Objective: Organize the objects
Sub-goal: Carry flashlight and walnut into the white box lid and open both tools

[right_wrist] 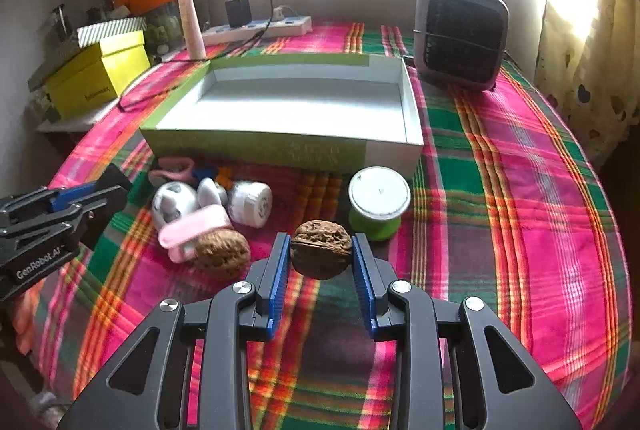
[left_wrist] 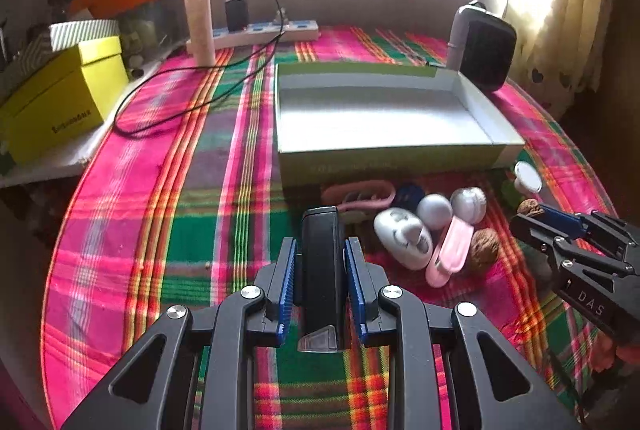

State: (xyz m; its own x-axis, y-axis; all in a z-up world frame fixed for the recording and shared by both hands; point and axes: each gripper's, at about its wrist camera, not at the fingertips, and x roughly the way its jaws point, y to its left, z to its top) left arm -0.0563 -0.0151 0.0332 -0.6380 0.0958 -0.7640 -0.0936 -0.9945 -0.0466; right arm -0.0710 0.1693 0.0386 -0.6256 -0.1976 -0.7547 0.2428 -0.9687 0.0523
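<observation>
Right wrist view shows a walnut (right_wrist: 321,248) pinched between the blue pads of the right hand-held gripper (right_wrist: 321,258), lifted just off the plaid counter (right_wrist: 520,190) and just short of the box (right_wrist: 256,150). The left hand-held gripper (left_wrist: 320,262) is closed on a slim black device (left_wrist: 322,270), held near the heap in front of the same box (left_wrist: 400,154).

To do this step well, I judge each load should be carried over the near wall, lowered close to the floor of the box and let go gently, since a walnut will roll. The two grippers should go in well apart.

The box appears empty, its pale floor bare. Waiting outside it are a second walnut (right_wrist: 222,252), a pink clip (right_wrist: 192,230), white round pieces (right_wrist: 250,203), a green spool (right_wrist: 378,202) and a pink loop (left_wrist: 360,192). A heater (right_wrist: 460,34) and a power strip (right_wrist: 256,28) stand behind.
</observation>
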